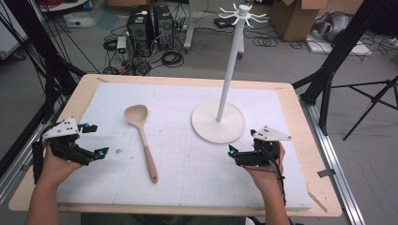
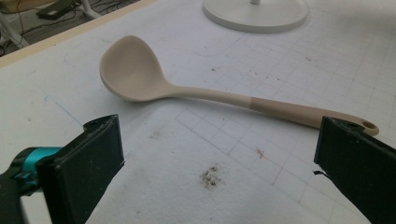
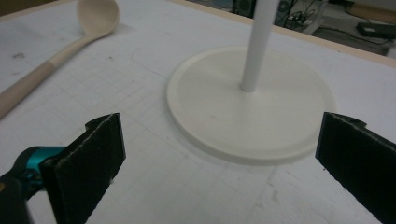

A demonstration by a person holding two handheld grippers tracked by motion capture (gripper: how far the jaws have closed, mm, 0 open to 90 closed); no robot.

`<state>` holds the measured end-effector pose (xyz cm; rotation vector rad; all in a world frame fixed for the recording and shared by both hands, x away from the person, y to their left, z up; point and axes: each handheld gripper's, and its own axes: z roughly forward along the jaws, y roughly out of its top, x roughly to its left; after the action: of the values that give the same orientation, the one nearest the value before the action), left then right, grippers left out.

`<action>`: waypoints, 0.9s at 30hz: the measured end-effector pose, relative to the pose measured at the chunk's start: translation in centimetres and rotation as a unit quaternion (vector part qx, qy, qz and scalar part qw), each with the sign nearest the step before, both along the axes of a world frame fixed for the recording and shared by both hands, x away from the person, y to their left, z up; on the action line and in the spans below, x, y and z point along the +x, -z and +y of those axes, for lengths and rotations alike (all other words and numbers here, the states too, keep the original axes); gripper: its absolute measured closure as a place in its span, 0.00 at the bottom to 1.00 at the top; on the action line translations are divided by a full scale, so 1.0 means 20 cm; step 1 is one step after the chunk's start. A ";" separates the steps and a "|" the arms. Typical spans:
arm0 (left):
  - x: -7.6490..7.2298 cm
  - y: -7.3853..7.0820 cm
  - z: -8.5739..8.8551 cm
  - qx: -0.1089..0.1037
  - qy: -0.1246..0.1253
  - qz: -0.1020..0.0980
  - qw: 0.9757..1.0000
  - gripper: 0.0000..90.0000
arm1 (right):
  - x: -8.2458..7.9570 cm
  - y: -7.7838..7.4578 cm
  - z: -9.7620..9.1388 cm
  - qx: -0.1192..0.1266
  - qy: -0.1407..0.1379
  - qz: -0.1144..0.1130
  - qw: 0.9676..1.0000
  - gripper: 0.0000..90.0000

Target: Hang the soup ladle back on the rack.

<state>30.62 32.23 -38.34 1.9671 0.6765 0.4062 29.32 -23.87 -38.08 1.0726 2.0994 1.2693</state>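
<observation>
A beige ladle [image 1: 141, 136] lies on the white grid mat [image 1: 197, 183], bowl toward the far side, handle toward me. A white hook stand [image 1: 229, 65] rises from its round base [image 1: 206, 126] right of the ladle, with hooks at the top [image 1: 243, 14]. My left gripper [image 1: 96, 139] hovers left of the ladle, open and holding nothing. In the left gripper view the ladle [image 2: 201, 93] lies just beyond the wide jaws [image 2: 217, 144]. My right gripper [image 1: 241, 141] is open and empty near the base's front right. In the right gripper view the base [image 3: 280, 126] sits ahead of the jaws [image 3: 219, 140].
The mat covers a wooden table [image 1: 89, 84]. Black frame struts [image 1: 328, 70] stand at both sides. On the floor behind are computer towers [image 1: 148, 23], cables, cardboard boxes [image 1: 300, 16] and a tripod [image 1: 375, 98]. A small dark smudge [image 2: 211, 176] marks the mat near my left gripper.
</observation>
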 end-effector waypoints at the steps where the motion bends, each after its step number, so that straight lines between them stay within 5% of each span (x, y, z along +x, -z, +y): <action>1: 0.00 0.00 0.01 0.003 0.000 -0.001 1.000 0.02 | 0.02 -0.01 0.05 0.000 -0.008 -0.002 1.000 0.00; 13: -0.04 -0.01 0.09 -0.005 -0.004 0.003 1.000 0.02 | 0.10 -0.07 0.28 -0.005 -0.050 0.007 0.999 0.00; 21: -0.05 -0.02 0.11 -0.006 -0.003 0.002 1.000 0.02 | 0.16 -0.09 0.50 -0.002 -0.085 0.020 0.996 0.00; 27: -0.05 -0.01 0.10 -0.003 0.000 0.005 1.000 0.02 | 0.23 -0.07 0.71 -0.028 -0.116 0.039 0.992 0.00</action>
<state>29.70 34.19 -38.09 1.9646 0.6820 0.3946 33.89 -9.63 -36.61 0.8865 2.3609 1.2818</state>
